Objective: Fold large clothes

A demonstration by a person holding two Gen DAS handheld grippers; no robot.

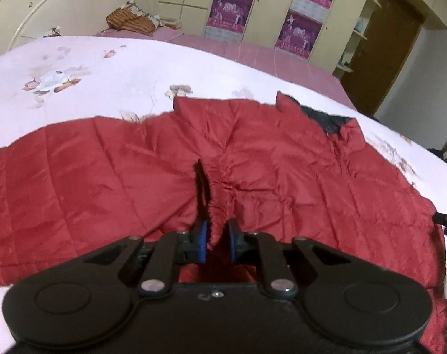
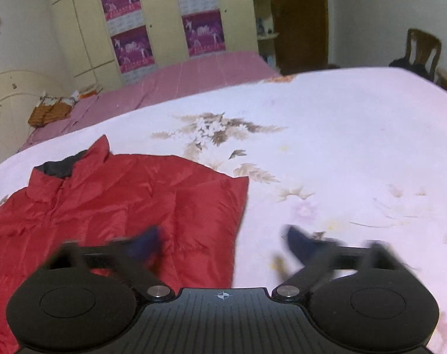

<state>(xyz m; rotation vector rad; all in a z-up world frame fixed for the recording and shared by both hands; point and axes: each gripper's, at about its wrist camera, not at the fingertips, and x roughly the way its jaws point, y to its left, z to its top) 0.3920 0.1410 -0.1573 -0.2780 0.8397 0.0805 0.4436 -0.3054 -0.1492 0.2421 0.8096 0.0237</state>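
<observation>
A red padded jacket (image 1: 253,162) lies spread flat on the flowered white bedspread (image 2: 341,147). The left gripper (image 1: 217,239) is clamped on a pinched ridge of the jacket. The right gripper (image 2: 223,242), blurred, has its fingers apart over the jacket's edge, gripping nothing.

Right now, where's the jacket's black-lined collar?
Left wrist view: the black-lined collar sits at the far right end of the red quilted jacket, on the white floral bedspread. Right wrist view: far left, beyond the right tool.
</observation>
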